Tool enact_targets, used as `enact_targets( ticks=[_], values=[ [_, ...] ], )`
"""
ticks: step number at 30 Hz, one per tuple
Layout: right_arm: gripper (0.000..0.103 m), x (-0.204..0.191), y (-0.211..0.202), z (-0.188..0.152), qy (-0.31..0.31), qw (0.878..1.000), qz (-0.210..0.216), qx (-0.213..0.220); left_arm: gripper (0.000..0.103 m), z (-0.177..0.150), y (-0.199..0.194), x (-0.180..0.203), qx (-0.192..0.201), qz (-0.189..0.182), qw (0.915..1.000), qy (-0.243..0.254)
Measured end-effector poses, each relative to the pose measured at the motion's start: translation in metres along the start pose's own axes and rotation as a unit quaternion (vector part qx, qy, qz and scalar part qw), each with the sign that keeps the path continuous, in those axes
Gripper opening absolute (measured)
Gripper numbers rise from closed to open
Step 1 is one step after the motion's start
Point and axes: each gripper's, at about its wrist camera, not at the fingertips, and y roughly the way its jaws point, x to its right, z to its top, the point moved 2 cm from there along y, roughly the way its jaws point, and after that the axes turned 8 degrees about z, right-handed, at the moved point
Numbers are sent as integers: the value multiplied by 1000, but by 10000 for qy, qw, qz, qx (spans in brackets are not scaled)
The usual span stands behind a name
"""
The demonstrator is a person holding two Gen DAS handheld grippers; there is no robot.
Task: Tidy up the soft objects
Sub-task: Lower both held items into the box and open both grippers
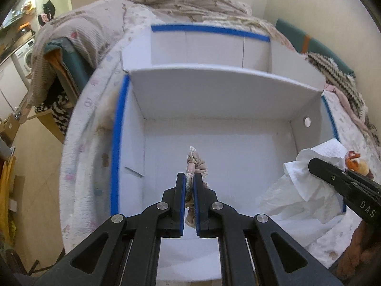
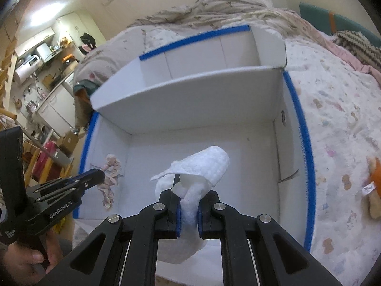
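A white box [image 1: 214, 100] with blue taped rims sits on the bed, split by a divider into a near and a far compartment; it also shows in the right wrist view [image 2: 190, 95]. My left gripper [image 1: 189, 178] is shut on a pink-beige scrunchie [image 1: 198, 162] and holds it over the near compartment's left part; the scrunchie also shows in the right wrist view [image 2: 110, 178]. My right gripper [image 2: 189, 190] is shut on a white paper towel [image 2: 204, 164] over the near compartment's right side; the towel also shows in the left wrist view [image 1: 309, 178].
An orange and tan plush toy [image 2: 373, 190] lies on the patterned bedspread [image 2: 338, 119] right of the box. Crumpled blankets [image 1: 190, 2] lie behind the box. A kitchen area [image 2: 42, 71] is at the far left.
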Motion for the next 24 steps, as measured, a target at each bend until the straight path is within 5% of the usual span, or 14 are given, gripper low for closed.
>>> enact_targets(
  ticks=[16,20,23,24],
  values=[
    [12,20,36,-9,383,9980,-332,-371,6,-13,46,9,-259,276,9990,255],
    [23,20,35,-10,417,9975,-437,-363,6,-10,43,9,-159,322,9990,258],
    [43,19,31,-9,431,9979,-404,-266,7,-10,40,9,-97,341,9990,276],
    [62,19,28,-8,443,9981,-368,-205,7,-12,39,11,-96,310,9990,296]
  ],
)
